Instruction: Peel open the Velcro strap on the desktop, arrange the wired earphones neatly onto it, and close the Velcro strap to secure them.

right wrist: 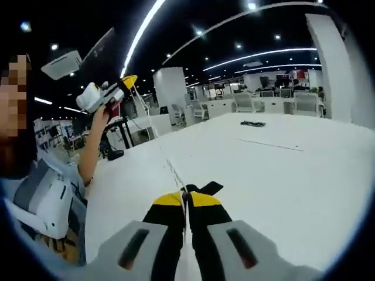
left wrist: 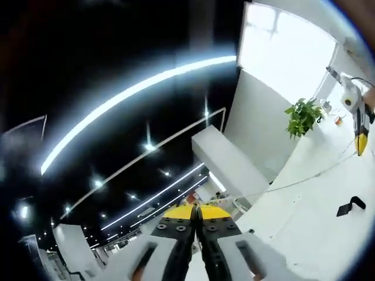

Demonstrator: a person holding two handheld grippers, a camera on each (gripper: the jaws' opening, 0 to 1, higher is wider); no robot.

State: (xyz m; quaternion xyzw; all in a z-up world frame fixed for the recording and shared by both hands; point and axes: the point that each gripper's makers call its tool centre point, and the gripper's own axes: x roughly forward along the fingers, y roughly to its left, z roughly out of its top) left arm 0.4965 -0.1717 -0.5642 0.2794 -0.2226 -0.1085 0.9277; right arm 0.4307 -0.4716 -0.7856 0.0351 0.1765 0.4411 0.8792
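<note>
My right gripper (right wrist: 187, 196) is shut low over the white table (right wrist: 281, 187), and a thin white earphone cable (right wrist: 170, 165) runs out from its yellow tips. The black Velcro strap (right wrist: 212, 188) lies on the table just past those tips, to their right. A hand holds the left gripper (right wrist: 108, 93) raised high on the left. In the left gripper view my left gripper (left wrist: 196, 213) points up at the ceiling with its jaws together. From there the cable (left wrist: 304, 178) stretches across the table to the right gripper (left wrist: 358, 120). The strap (left wrist: 350, 206) lies below it.
A potted plant (left wrist: 303, 116) stands at the table's far edge by a white wall. Another small black object (right wrist: 253, 123) and a thin line lie farther out on the table. A person in a grey and white top (right wrist: 44, 193) sits at the left. Office chairs stand behind.
</note>
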